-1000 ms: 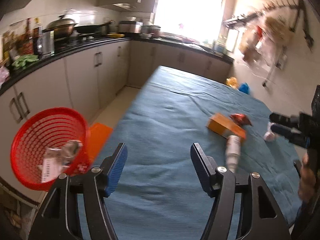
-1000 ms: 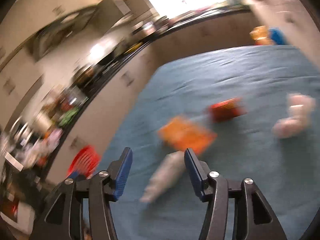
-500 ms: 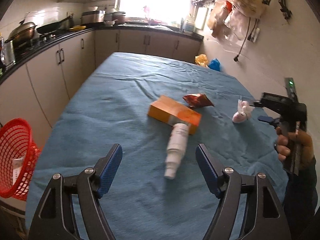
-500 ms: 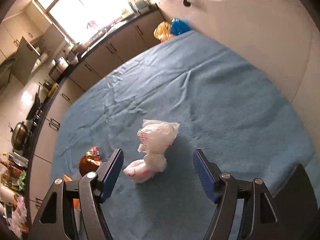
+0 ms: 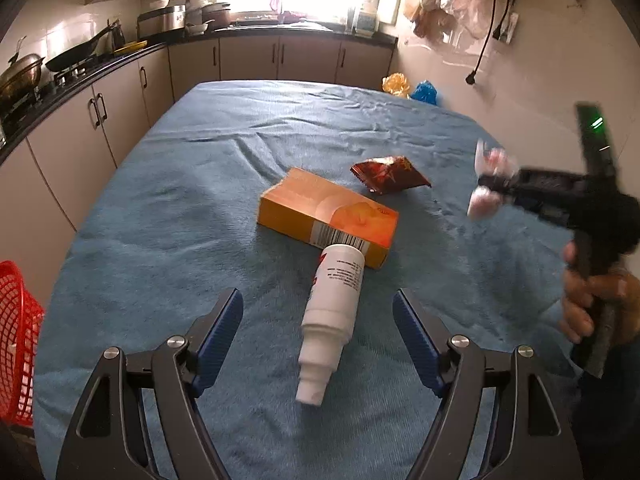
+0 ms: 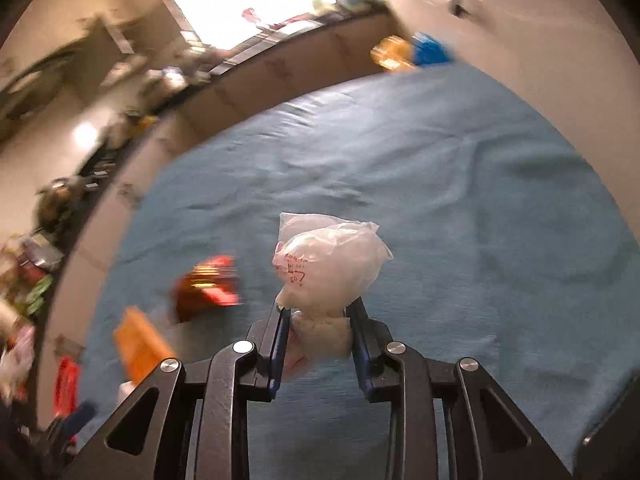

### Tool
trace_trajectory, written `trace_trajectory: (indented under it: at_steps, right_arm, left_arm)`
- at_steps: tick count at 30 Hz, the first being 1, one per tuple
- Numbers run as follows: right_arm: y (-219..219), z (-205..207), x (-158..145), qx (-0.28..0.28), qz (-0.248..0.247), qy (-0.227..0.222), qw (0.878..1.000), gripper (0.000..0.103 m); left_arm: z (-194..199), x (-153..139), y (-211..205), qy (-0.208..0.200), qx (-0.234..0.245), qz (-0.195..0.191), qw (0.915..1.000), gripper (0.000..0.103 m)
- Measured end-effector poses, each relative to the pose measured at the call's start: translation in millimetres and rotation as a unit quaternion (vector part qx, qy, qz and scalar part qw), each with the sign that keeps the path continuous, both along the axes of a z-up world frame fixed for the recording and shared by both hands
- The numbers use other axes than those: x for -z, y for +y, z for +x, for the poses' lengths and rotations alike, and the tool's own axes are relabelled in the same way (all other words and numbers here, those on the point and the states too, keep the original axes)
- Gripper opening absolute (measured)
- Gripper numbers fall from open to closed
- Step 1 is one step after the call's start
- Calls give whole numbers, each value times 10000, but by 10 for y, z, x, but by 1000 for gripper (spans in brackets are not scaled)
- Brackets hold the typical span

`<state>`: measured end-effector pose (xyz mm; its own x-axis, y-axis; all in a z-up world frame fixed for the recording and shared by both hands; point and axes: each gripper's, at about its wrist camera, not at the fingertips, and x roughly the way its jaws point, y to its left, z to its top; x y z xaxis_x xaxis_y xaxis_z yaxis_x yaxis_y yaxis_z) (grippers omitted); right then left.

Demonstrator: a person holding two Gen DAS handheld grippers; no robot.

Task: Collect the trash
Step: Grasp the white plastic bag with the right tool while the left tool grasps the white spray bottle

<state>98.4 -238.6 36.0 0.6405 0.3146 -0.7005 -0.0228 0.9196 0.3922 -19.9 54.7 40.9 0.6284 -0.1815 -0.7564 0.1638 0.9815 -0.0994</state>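
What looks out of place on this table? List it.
On the blue cloth, a white bottle lies toppled, its base against an orange carton lying flat. A crumpled red wrapper sits behind them. Nothing looks spilled.

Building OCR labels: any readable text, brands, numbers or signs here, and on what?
Nothing reads cleanly.
White bottle: black print, too small.
Orange box: barcode, digits illegible.
Red wrapper: gold marks, blurred.
White bag, in the right hand-held gripper: red handwriting, undecipherable.
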Motion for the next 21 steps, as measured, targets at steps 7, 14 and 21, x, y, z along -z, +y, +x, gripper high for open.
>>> trace_trajectory:
  at_steps: [7, 14, 21]
  right_arm:
    - [337, -318, -235, -749, 45, -796, 9940, 31]
    - [508, -437, -277, -1129, 172, -1059, 9878, 31]
    - [721, -530, -236, -1598, 73, -1147, 9804, 31]
  left_arm:
    - [140, 206, -147, 225, 55, 228, 9995, 42]
    - [169, 244, -132, 203, -65, 281, 9994, 29]
    - [37, 148, 34, -98, -574, 120, 9982, 29]
